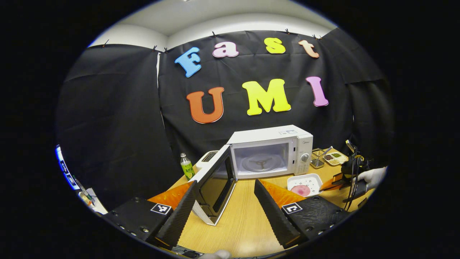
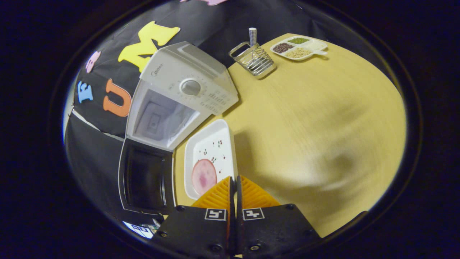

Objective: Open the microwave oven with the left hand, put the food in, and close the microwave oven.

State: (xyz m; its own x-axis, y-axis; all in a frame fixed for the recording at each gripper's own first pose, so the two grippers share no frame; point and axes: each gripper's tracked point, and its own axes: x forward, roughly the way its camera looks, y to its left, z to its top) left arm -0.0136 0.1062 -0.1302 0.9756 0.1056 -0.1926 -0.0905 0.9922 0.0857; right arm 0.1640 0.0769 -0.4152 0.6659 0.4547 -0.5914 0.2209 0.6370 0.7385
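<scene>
The white microwave (image 1: 273, 144) stands at the back of the wooden table, its door (image 1: 215, 183) swung wide to the left and its glass turntable (image 1: 261, 162) bare. My left gripper (image 1: 225, 182) is open just in front of the door, holding nothing. A white square plate (image 1: 305, 183) with a pink food slice (image 1: 301, 190) lies on the table before the oven's control panel. A gloved hand (image 1: 372, 177) holds my right gripper (image 1: 329, 185) at the plate's right edge. In the right gripper view the right gripper (image 2: 235, 178) is shut on the rim of the plate (image 2: 212, 144), beside the slice (image 2: 203, 176) and the open door (image 2: 145, 178).
A green bottle (image 1: 187, 166) stands left of the oven, behind the door. A wire rack (image 2: 253, 57) and a divided dish of beans (image 2: 298, 46) sit at the table's far right corner. Bare tabletop (image 2: 323, 126) stretches to the right of the plate.
</scene>
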